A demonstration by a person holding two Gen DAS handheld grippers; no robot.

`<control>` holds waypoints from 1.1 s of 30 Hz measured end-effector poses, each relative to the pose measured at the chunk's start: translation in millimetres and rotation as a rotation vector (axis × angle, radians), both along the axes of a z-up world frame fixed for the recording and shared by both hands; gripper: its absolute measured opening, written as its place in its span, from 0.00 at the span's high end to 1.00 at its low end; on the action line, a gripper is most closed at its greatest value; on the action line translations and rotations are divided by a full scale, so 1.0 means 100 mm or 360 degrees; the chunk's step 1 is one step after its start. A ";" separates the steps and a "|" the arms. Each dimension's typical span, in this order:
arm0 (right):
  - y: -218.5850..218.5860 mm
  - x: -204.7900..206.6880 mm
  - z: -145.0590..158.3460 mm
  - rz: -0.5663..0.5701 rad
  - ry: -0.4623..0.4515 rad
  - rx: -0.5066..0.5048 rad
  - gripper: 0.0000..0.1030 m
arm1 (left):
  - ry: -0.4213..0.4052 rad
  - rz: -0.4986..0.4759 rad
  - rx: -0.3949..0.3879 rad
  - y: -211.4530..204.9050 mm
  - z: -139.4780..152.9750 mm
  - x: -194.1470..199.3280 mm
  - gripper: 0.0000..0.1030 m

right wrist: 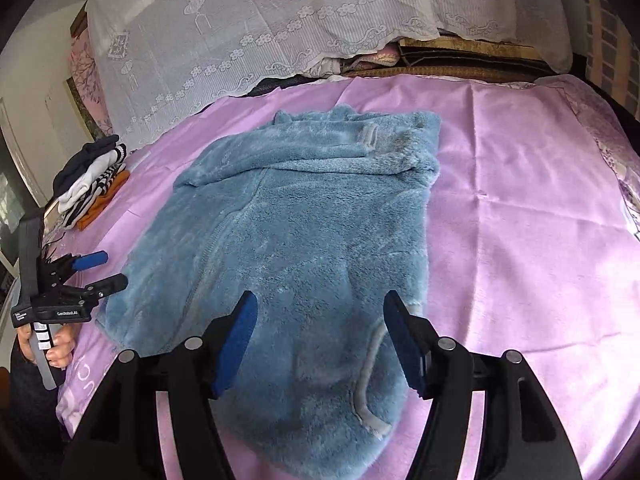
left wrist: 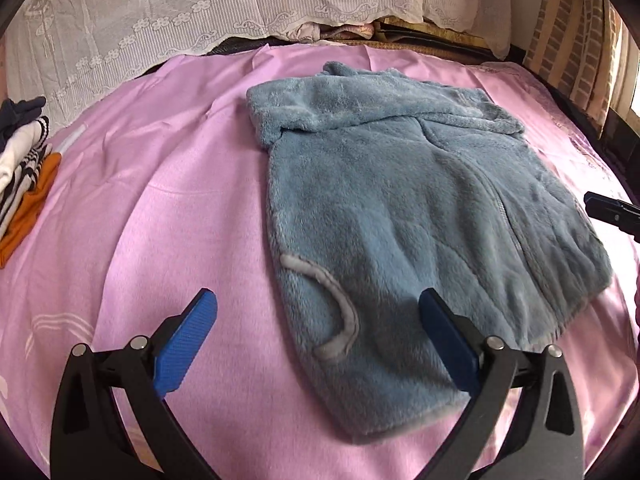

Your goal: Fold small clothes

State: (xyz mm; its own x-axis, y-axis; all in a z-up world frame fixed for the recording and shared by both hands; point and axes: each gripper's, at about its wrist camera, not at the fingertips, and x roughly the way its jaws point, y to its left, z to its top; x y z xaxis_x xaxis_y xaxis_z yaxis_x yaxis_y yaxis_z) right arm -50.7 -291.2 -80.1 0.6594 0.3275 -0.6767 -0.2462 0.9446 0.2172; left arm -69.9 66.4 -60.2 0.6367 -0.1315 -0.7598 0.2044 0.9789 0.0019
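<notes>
A fluffy blue fleece jacket lies flat on the pink bed sheet, its sleeves folded across the far end. It also shows in the right wrist view. My left gripper is open and empty, hovering over the jacket's near left corner by a grey pocket trim. My right gripper is open and empty above the jacket's near edge. The left gripper also shows in the right wrist view at the jacket's left side, held by a hand. A right fingertip shows at the left view's right edge.
A stack of folded clothes, striped, white, navy and orange, sits at the sheet's left edge and also shows in the right wrist view. A white lace cover drapes bedding at the back. Bare pink sheet lies right of the jacket.
</notes>
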 end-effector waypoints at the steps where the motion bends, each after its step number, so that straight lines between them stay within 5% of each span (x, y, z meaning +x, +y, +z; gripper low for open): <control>1: -0.05 -0.03 -0.02 -0.0012 0.0017 0.0004 0.36 | 0.0015 -0.0018 -0.0011 0.01 -0.02 -0.03 0.05; 16: -0.23 -0.48 -0.29 -0.0044 0.0144 0.0106 0.36 | 0.0180 -0.0234 -0.0320 -0.04 -0.17 -0.20 0.05; 20: -0.24 -0.49 -0.29 -0.0057 0.0143 0.0152 0.36 | 0.0158 -0.0246 -0.0272 -0.15 -0.20 -0.23 0.07; 22: -0.21 -0.50 -0.29 -0.0026 0.0142 0.0166 0.36 | 0.0152 -0.0277 -0.0302 -0.16 -0.18 -0.26 0.25; 24: -0.17 -0.50 -0.30 0.0003 0.0151 0.0166 0.36 | 0.0143 -0.0277 -0.0297 -0.17 -0.17 -0.28 0.29; 33: -0.18 -0.51 -0.33 0.0025 0.0179 0.0202 0.37 | 0.0187 -0.0259 -0.0368 -0.03 -0.21 -0.26 0.22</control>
